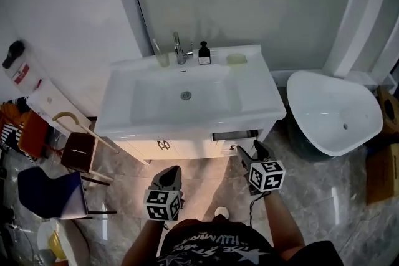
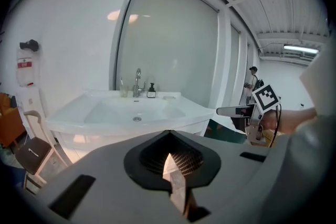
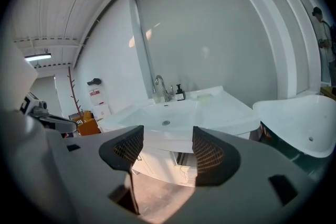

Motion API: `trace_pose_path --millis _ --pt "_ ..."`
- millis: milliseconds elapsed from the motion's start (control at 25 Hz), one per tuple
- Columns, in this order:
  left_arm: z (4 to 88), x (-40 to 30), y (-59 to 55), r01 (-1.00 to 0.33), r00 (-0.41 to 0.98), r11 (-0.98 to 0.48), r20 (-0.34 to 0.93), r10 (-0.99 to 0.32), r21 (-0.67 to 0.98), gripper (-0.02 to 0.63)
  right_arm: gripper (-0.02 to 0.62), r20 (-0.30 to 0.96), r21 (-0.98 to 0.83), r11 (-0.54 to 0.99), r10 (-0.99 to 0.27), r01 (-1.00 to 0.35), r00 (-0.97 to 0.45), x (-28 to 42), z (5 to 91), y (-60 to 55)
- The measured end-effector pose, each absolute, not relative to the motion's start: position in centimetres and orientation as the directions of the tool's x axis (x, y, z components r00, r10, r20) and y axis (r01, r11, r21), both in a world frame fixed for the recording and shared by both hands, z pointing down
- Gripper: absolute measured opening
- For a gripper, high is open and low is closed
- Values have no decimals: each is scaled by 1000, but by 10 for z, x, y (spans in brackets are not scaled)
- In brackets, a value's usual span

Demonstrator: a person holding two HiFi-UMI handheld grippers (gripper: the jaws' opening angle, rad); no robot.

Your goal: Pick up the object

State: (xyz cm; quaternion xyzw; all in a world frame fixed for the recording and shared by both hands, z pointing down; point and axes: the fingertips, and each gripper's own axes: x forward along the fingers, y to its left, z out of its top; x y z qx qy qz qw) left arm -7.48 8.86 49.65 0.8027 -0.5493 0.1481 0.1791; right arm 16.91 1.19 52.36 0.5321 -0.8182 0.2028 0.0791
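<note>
Closest in, a dark printed shirt (image 1: 206, 249) fills the bottom edge of the head view, with both grippers held just ahead of it over the glossy stone-look floor (image 1: 206, 174).

Which item is meant is not certain. The likeliest candidates stand on the back ledge of the white washbasin (image 1: 262, 96). A small dark pump bottle (image 1: 204, 54) is upright beside the chrome tap (image 1: 179, 47). To its right, a pale flat soap bar (image 1: 236, 59) lies with its long side along the ledge, and a clear cup (image 1: 161, 59) stands left of the tap. All sit well apart from both grippers, straight ahead and up across the smooth ceramic bowl.

The right gripper (image 1: 249, 149) is nearer, by the front right corner of the cabinet (image 1: 181, 147). Its black ribbed pads (image 3: 211, 155) are spread as wide as they go, with nothing between them. The left gripper (image 1: 169, 174) hangs lower and further back, jaws pressed together on nothing. A reach from the right, forward and slightly leftward over the bowl, looks the shorter path to bottle or soap.
</note>
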Motion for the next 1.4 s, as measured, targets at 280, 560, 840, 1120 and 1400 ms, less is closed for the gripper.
trace_pose_path --millis 280,560,840,1120,1400 --pt "493 -66 57 -946 325 -296 426 -844 135 15 287 344 -233 384 -827 -894 -445 174 520 -24" --pt "513 -69 25 -941 338 -295 453 -825 165 15 287 394 -238 370 -808 -898 -438 170 541 -49" --pt "509 -71 -69 -930 368 -326 426 -827 171 15 287 416 -209 318 -827 -925 -378 183 540 -123" --pt "512 -83 -175 -925 379 -327 433 -818 192 15 287 426 -191 251 -850 -949 -311 195 537 -230" --pt "513 -89 -268 -916 402 -353 433 -807 191 15 287 463 -144 229 -844 -963 -270 193 540 -316"
